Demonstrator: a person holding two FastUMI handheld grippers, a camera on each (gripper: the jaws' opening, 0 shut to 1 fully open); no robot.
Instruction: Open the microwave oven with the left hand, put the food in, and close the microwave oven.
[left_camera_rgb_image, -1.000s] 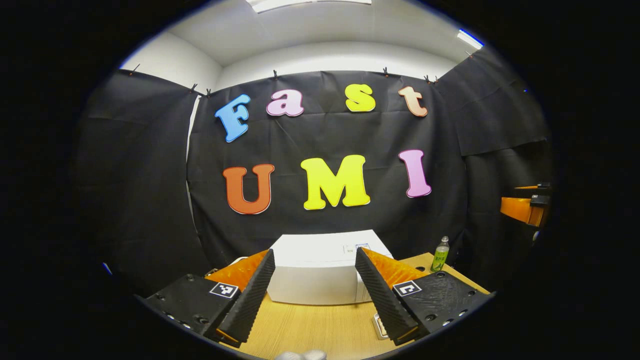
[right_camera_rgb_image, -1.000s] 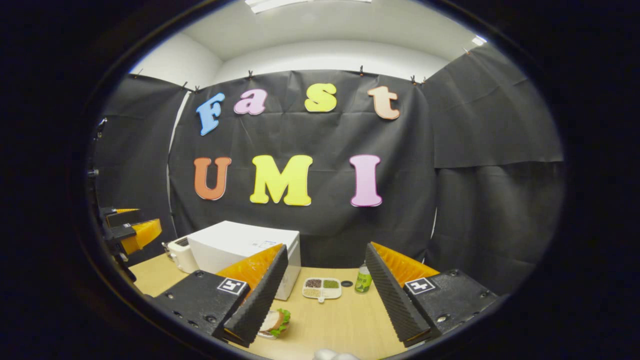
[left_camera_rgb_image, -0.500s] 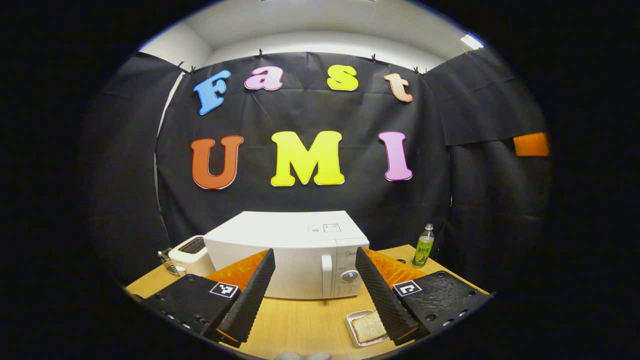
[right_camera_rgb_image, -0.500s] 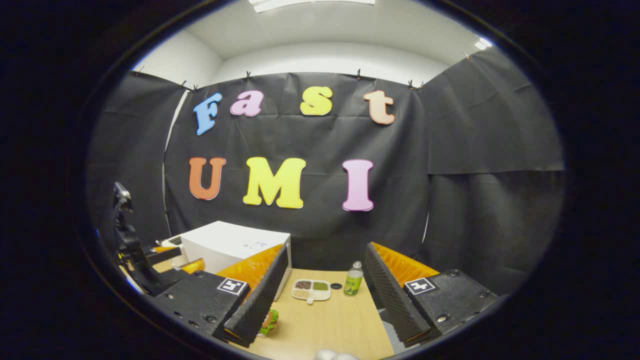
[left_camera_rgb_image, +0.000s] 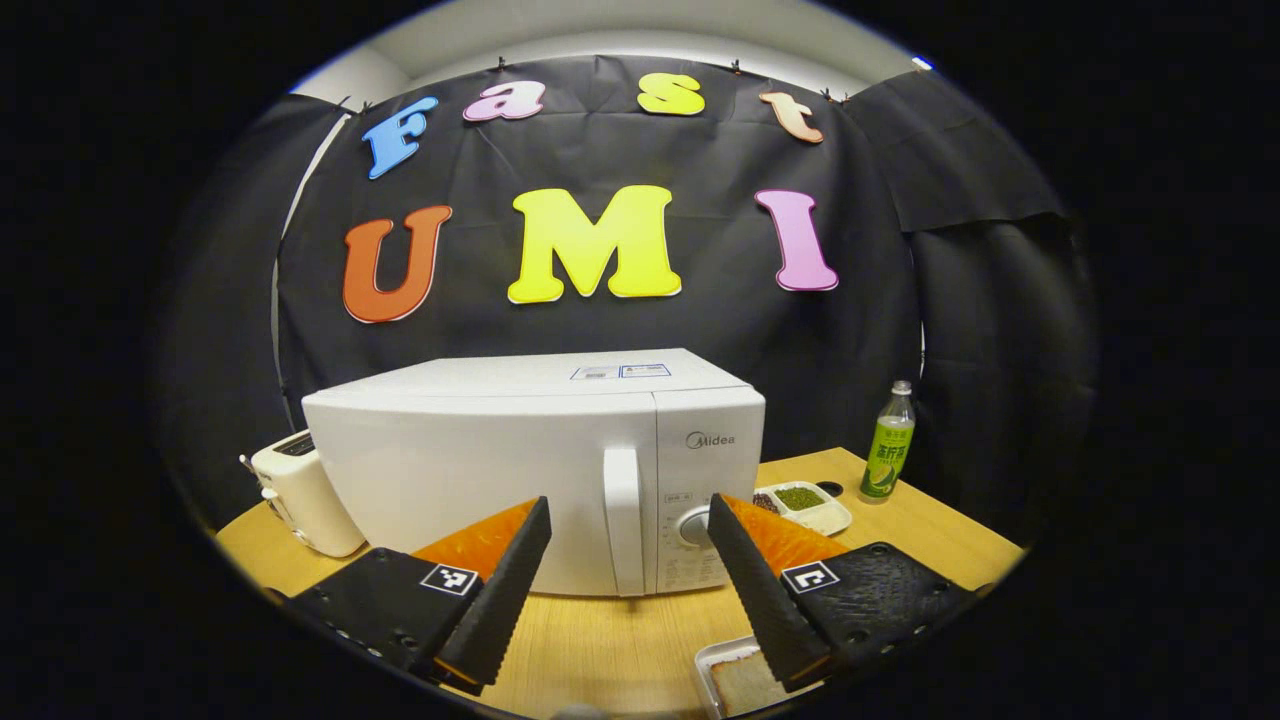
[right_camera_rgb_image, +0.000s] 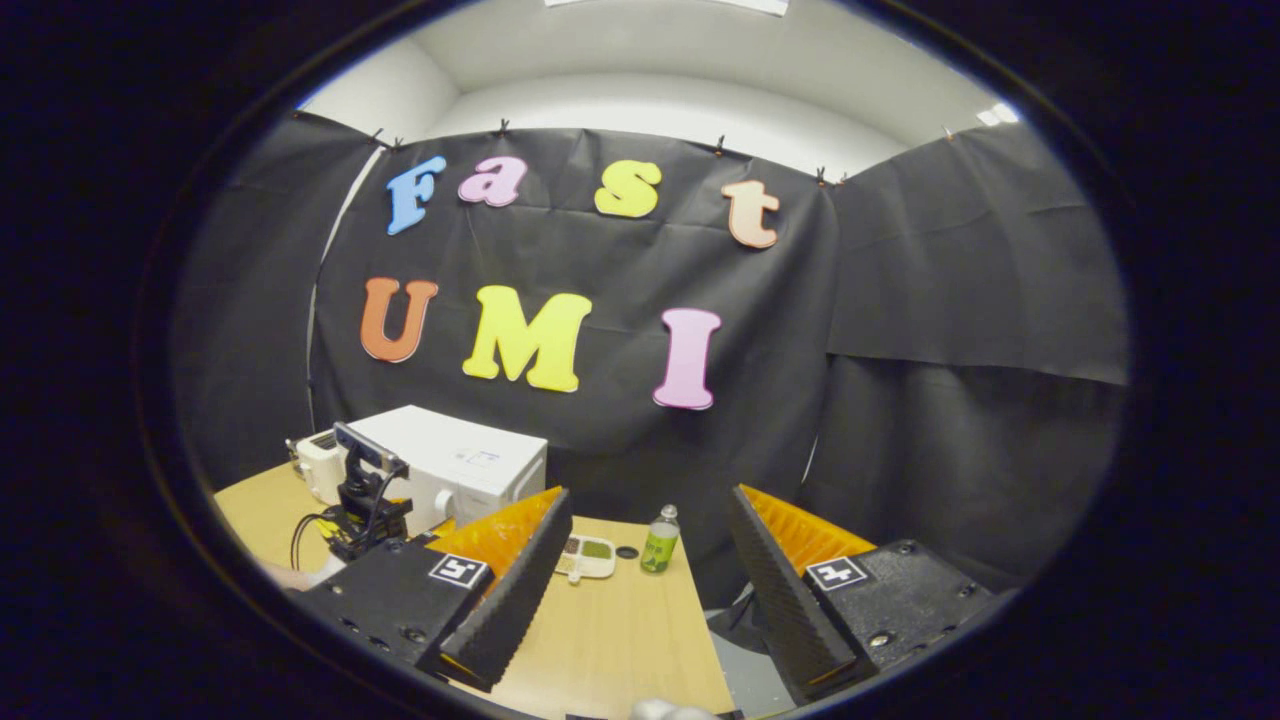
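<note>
Microwave (left_camera_rgb_image: 480, 470), Midea logo, left claw (left_camera_rgb_image: 625, 590) spread

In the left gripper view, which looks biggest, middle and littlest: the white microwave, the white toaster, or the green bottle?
1. White box-shaped microwave oven, biggest by far.
2. White toaster, left of it, partly hidden behind it.
3. Green plastic bottle, smallest, though it stands farther back, so its true size is unsure.

The microwave oven (left_camera_rgb_image: 530, 470) carries the brand "Midea" on its control panel, above the dial (left_camera_rgb_image: 697, 526); its other stickers and the bottle label are illegible
</note>
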